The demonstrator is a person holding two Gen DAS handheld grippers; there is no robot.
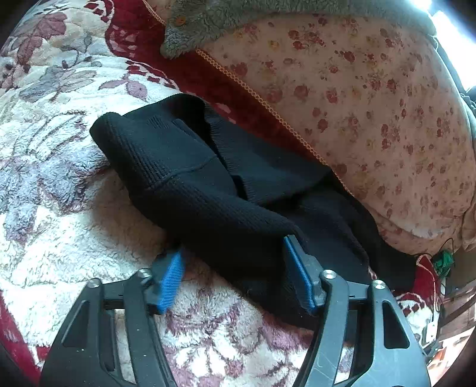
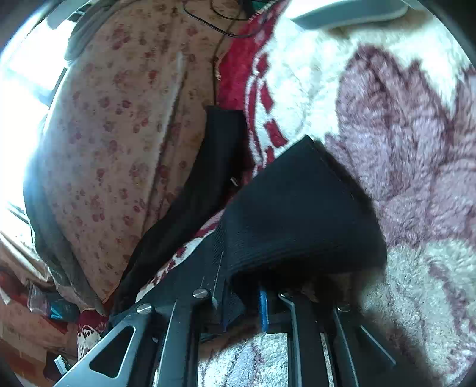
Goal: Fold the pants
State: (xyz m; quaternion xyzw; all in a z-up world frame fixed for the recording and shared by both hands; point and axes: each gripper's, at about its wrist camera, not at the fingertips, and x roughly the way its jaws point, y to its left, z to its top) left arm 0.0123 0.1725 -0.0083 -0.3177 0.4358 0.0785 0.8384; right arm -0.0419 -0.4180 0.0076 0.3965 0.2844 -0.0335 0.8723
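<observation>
place: home, bedroom | shown by: bed spread with a fleecy flower-patterned blanket (image 1: 59,208) | small-flowered quilt (image 1: 372,119) heaped along its far edge | grey fleece garment (image 1: 238,15) laid on top

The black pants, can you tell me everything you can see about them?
The black pants are a ribbed knit, soft and crumpled, partly folded over themselves. They lie on a fluffy flowered blanket, and their far edge lies against a pink flowered quilt. In the left wrist view the left gripper stands open around a fold of them, its blue pads not pinching. In the right wrist view the right gripper is closed on one bunched edge, which drapes over its fingers. One long strip trails away beside the quilt.
</observation>
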